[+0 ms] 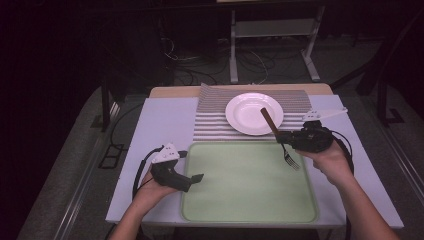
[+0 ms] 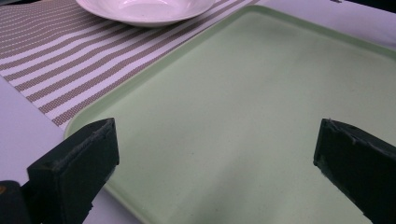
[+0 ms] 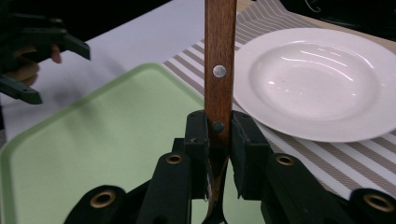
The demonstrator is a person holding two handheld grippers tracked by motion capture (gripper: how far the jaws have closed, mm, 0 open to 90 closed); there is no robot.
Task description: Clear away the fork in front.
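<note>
Right gripper clamps fork; left gripper open, empty.
Fork handle points far toward plate, tines over tray.

Green tray empty on white desk, striped placemat just behind it w/ white plate on top; cables on floor beyond

The left gripper hangs low with jaws spread wide (nothing between them); the right gripper is clamped on a fork.
</note>
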